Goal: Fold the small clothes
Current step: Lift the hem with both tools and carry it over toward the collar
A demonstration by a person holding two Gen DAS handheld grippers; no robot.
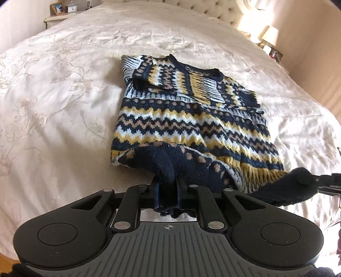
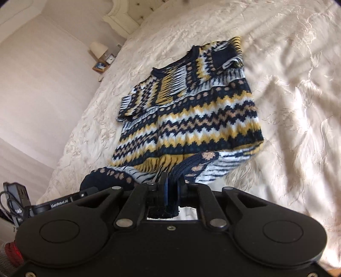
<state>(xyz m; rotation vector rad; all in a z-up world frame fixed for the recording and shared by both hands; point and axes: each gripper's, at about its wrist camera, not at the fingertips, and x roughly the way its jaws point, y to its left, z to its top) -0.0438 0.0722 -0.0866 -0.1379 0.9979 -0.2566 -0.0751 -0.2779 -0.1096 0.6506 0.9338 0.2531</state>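
A small knitted sweater with navy, yellow, white and tan zigzag bands lies on the cream bedspread, neck away from me, both sleeves folded in over the chest. My left gripper is shut on the navy hem at the sweater's near left corner, which is lifted and bunched. My right gripper is shut on the hem at the near right corner of the sweater, also lifted off the bed. The other gripper's tip shows at the right edge of the left wrist view.
The bedspread spreads wide around the sweater. A tufted headboard stands at the far end. Nightstands with a lamp, a clock and a picture frame flank the bed. Wood floor shows at lower left.
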